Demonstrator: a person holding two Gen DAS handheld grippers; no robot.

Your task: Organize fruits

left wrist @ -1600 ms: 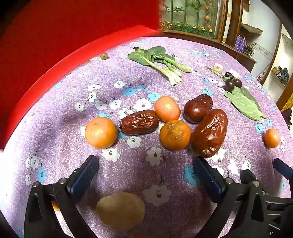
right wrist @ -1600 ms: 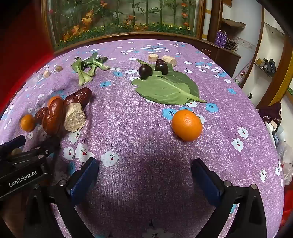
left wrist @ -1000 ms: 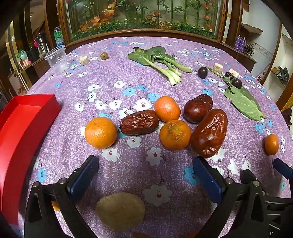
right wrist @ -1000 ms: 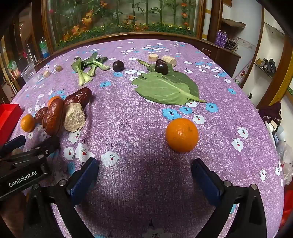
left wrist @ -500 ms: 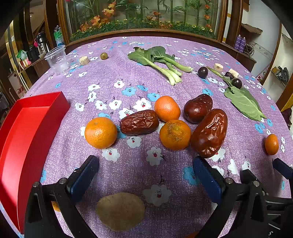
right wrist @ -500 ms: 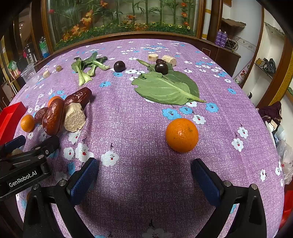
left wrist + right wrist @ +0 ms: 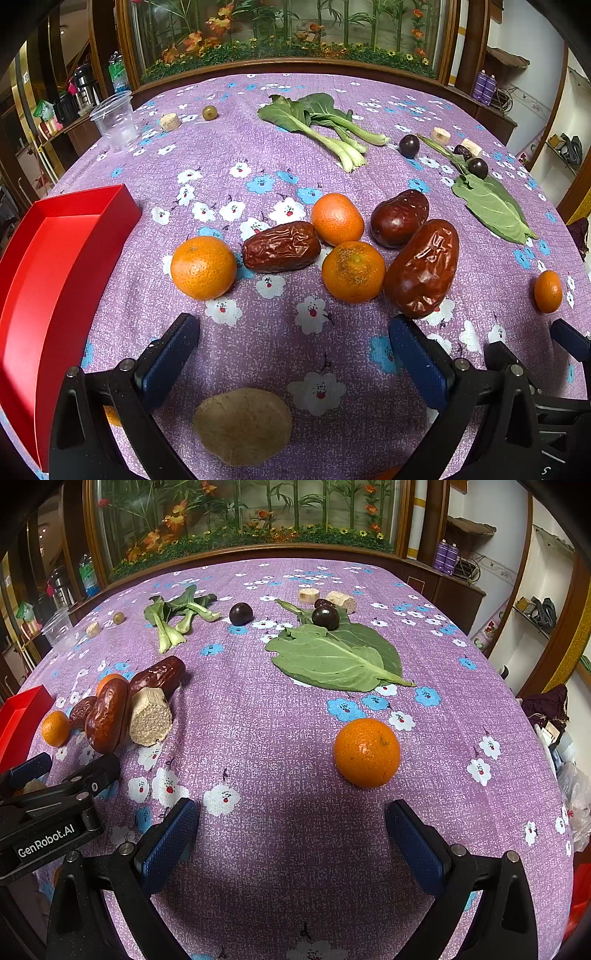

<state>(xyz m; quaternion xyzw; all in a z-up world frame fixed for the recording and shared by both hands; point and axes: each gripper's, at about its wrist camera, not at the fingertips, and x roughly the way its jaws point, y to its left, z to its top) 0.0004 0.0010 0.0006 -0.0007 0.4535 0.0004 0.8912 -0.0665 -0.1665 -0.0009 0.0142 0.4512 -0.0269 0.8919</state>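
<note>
While both tools hover spread and empty over the purple surface (image 7: 258,155), the left tool (image 7: 293,354) faces three oranges (image 7: 352,271) and three dates (image 7: 280,246) clustered just ahead, with a red tray (image 7: 55,258) to its left. A lone orange (image 7: 366,752) sits just ahead of the right tool (image 7: 291,840), slightly right.
</note>
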